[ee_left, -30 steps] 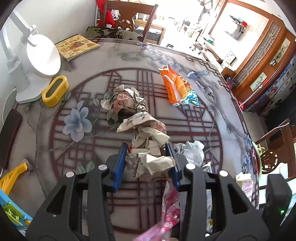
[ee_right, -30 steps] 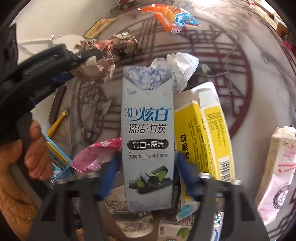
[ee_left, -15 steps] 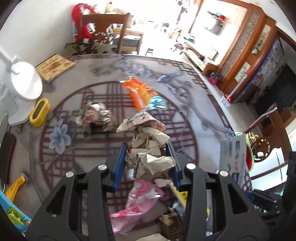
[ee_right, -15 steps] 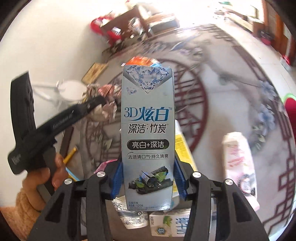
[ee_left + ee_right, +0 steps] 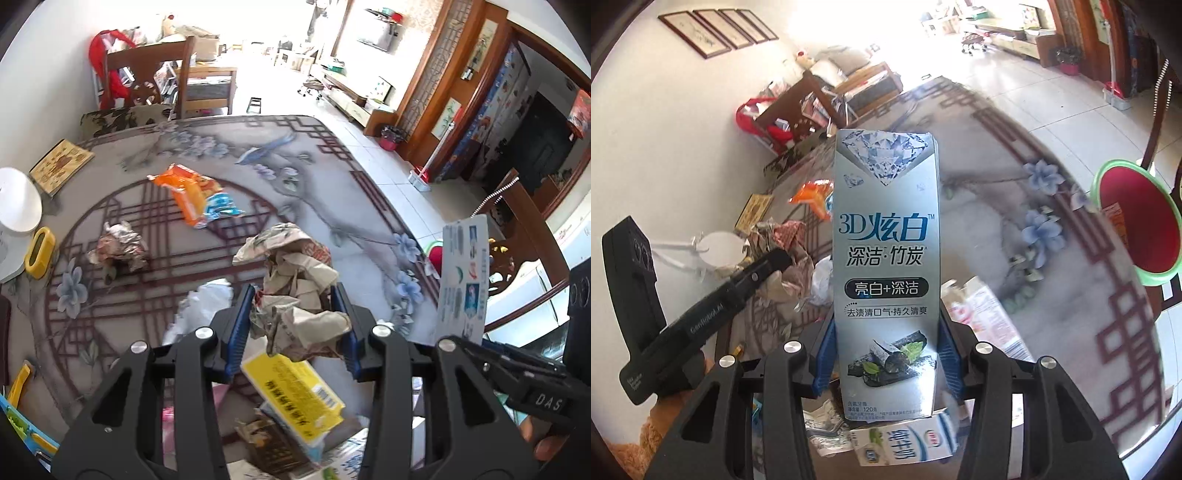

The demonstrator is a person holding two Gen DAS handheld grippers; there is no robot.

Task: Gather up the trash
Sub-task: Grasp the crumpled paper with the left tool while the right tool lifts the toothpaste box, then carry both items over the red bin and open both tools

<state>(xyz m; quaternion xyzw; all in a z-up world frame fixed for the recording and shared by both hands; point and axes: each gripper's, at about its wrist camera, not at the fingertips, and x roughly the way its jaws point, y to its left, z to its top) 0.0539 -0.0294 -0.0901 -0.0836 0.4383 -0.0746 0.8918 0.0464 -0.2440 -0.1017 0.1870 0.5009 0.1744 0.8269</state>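
My left gripper (image 5: 293,325) is shut on a crumpled wad of brown paper (image 5: 295,288), held above the patterned table (image 5: 332,177). My right gripper (image 5: 886,354) is shut on a tall silver-blue toothpaste box (image 5: 886,266), held upright; the same box (image 5: 463,280) shows at the right of the left wrist view. Loose trash lies on the table: an orange snack bag (image 5: 192,195), a crumpled foil wrapper (image 5: 120,249), a white plastic bag (image 5: 203,310), a yellow carton (image 5: 295,398), a milk carton (image 5: 905,443) and a pink-white carton (image 5: 982,314). A red bin with a green rim (image 5: 1137,221) stands beyond the table's right edge.
A white lamp (image 5: 14,206), a yellow case (image 5: 38,251) and a book (image 5: 61,166) sit at the table's left side. Wooden chairs (image 5: 166,74) stand behind the table. A tiled floor (image 5: 406,192) lies to the right.
Both grippers have risen and swung toward the table's right edge, each keeping its load. The red bin has come into the right wrist view.
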